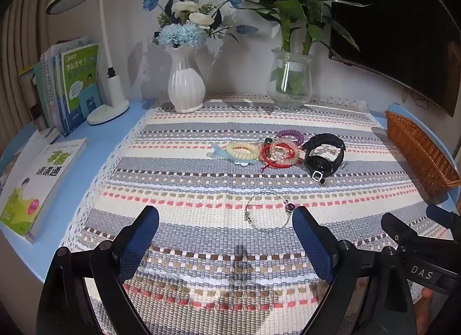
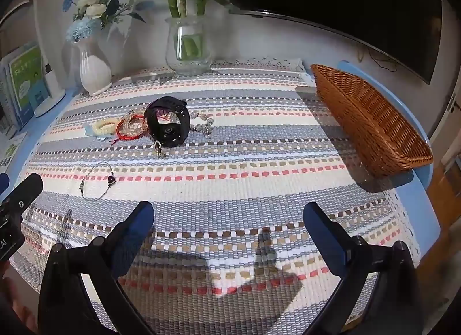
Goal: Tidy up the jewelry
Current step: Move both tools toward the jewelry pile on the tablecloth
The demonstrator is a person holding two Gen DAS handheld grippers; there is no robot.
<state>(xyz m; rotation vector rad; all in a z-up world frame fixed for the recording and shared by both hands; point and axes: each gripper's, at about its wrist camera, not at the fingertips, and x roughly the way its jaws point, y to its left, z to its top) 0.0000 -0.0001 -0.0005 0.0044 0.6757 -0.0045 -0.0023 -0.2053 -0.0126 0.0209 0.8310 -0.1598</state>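
Observation:
A thin silver bracelet with a purple bead (image 1: 266, 210) (image 2: 97, 181) lies alone on the striped cloth, just ahead of my open, empty left gripper (image 1: 226, 217). Farther back lies a cluster: a black watch (image 1: 325, 156) (image 2: 168, 125), red and clear bead bracelets (image 1: 278, 153) (image 2: 131, 126), a cream coil band (image 1: 241, 150) (image 2: 104, 126), a purple coil band (image 1: 291, 135) and a grey bead bracelet (image 2: 203, 124). A brown wicker basket (image 1: 417, 147) (image 2: 366, 116) stands at the right. My right gripper (image 2: 229, 214) is open and empty above bare cloth, apart from everything.
A white vase of blue flowers (image 1: 185, 84) and a glass vase with a plant (image 1: 289, 81) stand at the back. A desk lamp (image 1: 111, 98) and books (image 1: 69, 87) are at the left, one book (image 1: 40, 185) lying flat. A dark monitor (image 1: 397, 32) hangs back right.

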